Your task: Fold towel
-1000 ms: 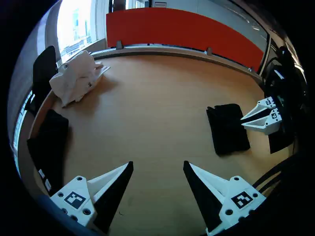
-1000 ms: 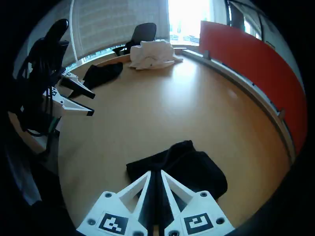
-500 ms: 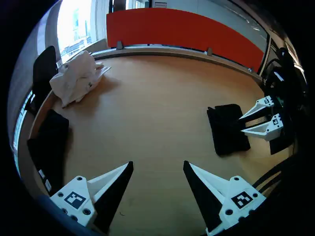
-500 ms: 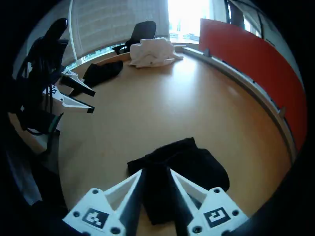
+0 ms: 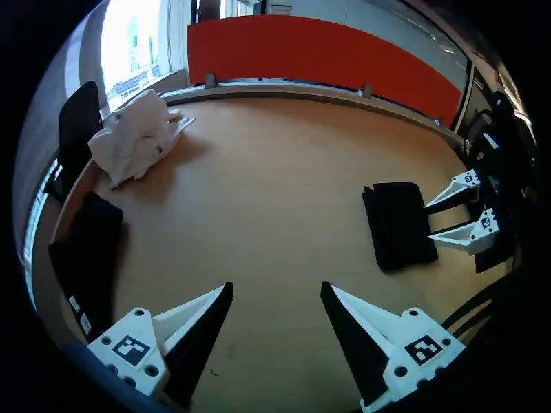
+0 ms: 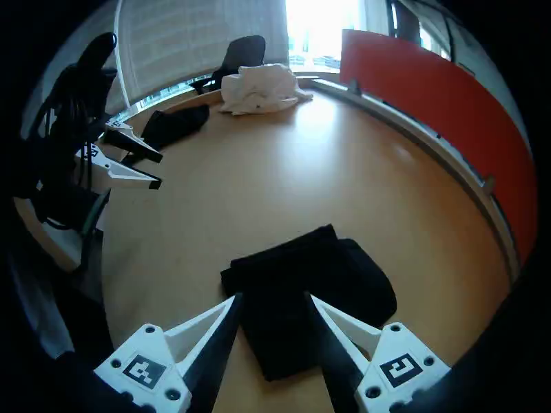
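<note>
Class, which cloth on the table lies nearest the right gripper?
The folded black towel at the right gripper; the white pile and other black cloth lie far off.

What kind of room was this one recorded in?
Probably an office or meeting room: a large wooden table, a black office chair by the window, and a red divider panel.

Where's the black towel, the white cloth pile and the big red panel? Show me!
black towel (image 6: pixel 324 275): right gripper view, middle of its folded top.
white cloth pile (image 5: pixel 134 134): left gripper view, centre of the heap.
red panel (image 5: pixel 310 51): left gripper view, middle of its flat face.
</note>
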### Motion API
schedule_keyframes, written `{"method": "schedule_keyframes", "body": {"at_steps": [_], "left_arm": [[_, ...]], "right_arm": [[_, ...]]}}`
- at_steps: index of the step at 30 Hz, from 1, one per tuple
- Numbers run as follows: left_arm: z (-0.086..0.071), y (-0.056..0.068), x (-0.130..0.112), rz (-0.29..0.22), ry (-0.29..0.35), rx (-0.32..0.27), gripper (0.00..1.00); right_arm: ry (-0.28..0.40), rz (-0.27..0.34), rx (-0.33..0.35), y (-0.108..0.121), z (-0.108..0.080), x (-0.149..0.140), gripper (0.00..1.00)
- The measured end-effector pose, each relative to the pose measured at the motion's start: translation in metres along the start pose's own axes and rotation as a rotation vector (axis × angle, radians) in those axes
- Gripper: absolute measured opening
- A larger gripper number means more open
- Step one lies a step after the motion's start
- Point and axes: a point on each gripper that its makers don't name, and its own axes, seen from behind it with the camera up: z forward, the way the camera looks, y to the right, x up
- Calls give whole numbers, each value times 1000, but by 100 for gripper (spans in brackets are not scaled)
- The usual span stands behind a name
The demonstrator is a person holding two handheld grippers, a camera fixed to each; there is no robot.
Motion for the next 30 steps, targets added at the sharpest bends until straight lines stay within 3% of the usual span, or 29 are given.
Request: {"method": "schedule_keyframes", "body": {"at_steps": [14, 30], "left_arm": [[-2, 0, -2, 3, 0, 0, 94], [-1, 4, -2, 6, 2, -4, 94]], "right_arm": [[-74, 66, -37, -4, -11, -58, 66], [-113, 111, -64, -5, -19, -88, 66]]}}
